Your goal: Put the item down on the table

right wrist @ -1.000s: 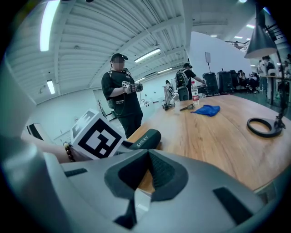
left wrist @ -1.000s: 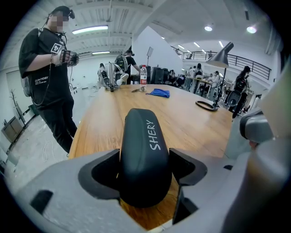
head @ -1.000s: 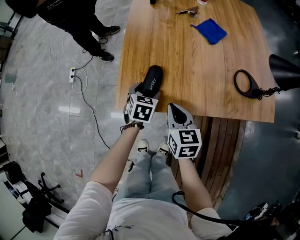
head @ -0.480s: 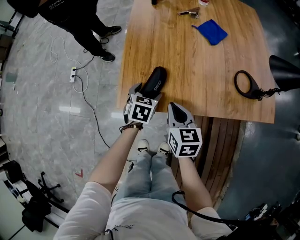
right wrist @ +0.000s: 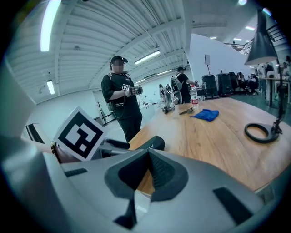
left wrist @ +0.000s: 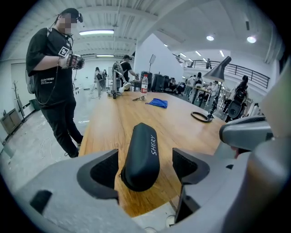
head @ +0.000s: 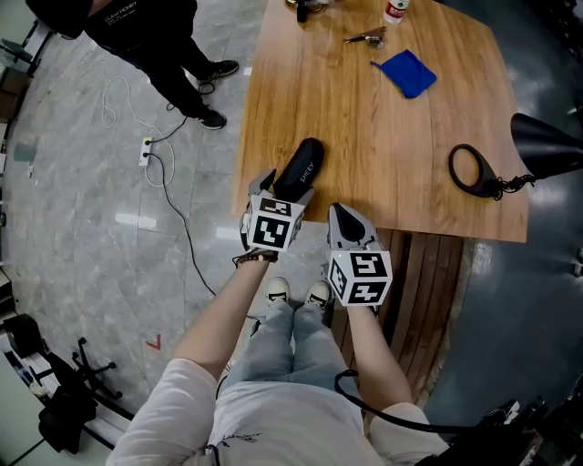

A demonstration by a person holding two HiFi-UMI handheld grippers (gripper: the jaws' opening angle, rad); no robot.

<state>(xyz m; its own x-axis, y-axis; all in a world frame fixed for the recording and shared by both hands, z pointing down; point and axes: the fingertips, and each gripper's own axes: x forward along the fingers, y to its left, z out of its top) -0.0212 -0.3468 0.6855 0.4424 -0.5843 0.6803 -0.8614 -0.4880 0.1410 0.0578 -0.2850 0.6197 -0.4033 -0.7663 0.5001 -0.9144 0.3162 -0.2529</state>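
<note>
A black oblong case point(head: 301, 167) marked SHERY lies on the wooden table point(head: 364, 118) near its front left corner. My left gripper point(head: 283, 190) is open. Its jaws have just been opening, and the case's near end point(left wrist: 141, 154) sits between the pads point(left wrist: 103, 172) without touching either. My right gripper point(head: 341, 215) hovers at the table's front edge to the right of the case, with its jaws shut and nothing in them point(right wrist: 149, 170). The right gripper view shows the case point(right wrist: 153, 143) just beyond the left gripper's marker cube.
Farther back on the table are a blue cloth point(head: 405, 73), a small metal tool point(head: 364, 36) and a bottle point(head: 393, 9). A black lamp stands with its ring base point(head: 474, 168) at the right. A person in black point(head: 155, 36) stands left of the table, by a floor cable point(head: 168, 196).
The left jaws have spread off the case, and the left gripper has lifted slightly and drawn back toward me. The case now lies free on the table. The right gripper has kept still.
</note>
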